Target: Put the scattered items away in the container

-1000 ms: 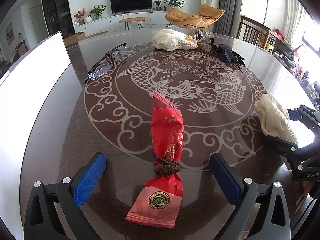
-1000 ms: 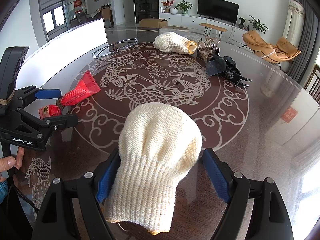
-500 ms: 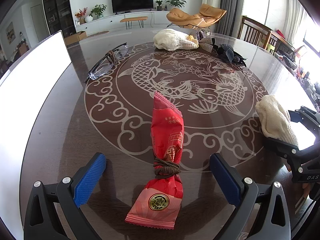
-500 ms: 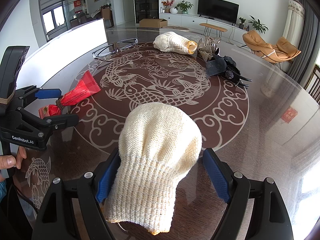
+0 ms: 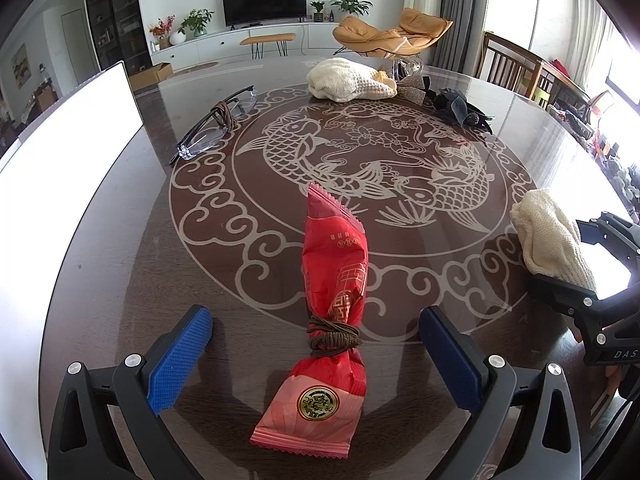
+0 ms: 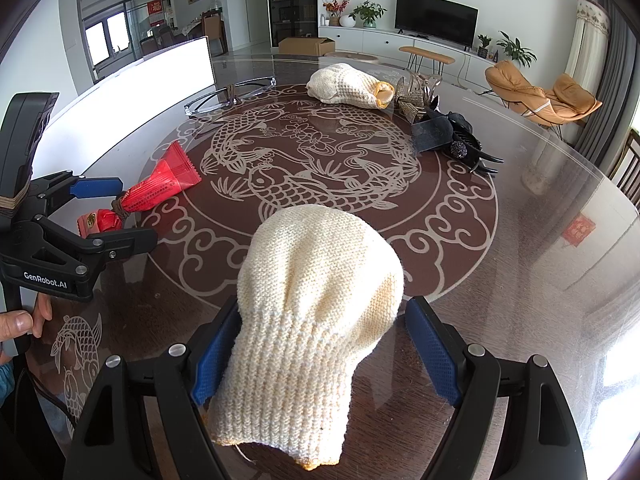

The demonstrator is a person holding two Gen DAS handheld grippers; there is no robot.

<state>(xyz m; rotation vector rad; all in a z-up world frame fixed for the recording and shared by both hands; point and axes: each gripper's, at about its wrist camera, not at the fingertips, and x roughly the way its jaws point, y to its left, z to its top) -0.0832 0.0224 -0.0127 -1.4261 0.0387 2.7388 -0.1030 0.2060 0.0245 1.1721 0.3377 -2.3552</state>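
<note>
The table (image 5: 120,280) is a round glass-topped one with a fish pattern at its middle, and every place here is told from that pattern. No container shows in either view. Just at the pattern's near edge lies a cream knitted glove (image 6: 316,300), between the spread jaws of the right gripper (image 6: 320,344); the left pad seems to brush the cuff, the right stands clear. Close squarely on the ribbed cuff, not the loose fingers. Beside the pattern's left rim, the red snack packet (image 5: 334,300) lies between the released left gripper (image 5: 316,356); pinch it near the cord.
</note>
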